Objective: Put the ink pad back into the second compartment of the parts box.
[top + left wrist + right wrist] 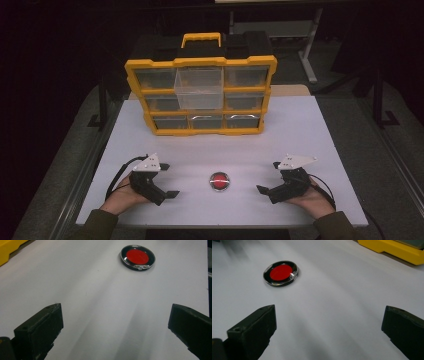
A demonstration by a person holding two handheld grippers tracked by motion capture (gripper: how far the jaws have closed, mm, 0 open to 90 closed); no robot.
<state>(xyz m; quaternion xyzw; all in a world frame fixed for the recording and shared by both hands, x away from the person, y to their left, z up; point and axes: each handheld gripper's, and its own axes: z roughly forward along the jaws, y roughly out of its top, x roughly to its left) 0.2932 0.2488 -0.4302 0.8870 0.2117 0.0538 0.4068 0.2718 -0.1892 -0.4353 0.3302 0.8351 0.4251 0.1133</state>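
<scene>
On a white table (300, 130) in a dark room, a round red disc (219, 181) lies flat between the wide-open left gripper (169, 180) and right gripper (267, 176), both empty.

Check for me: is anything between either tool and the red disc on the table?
Nothing visible. The red disc lies alone on the white table, with bare surface between it and the open left tool and open right tool.

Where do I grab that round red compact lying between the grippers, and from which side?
Probably by its black rim, straight from above: the round red compact lies flat on the white table, so only its thin edge offers opposing faces. Either open gripper could straddle it; the right gripper has clear access.
</scene>
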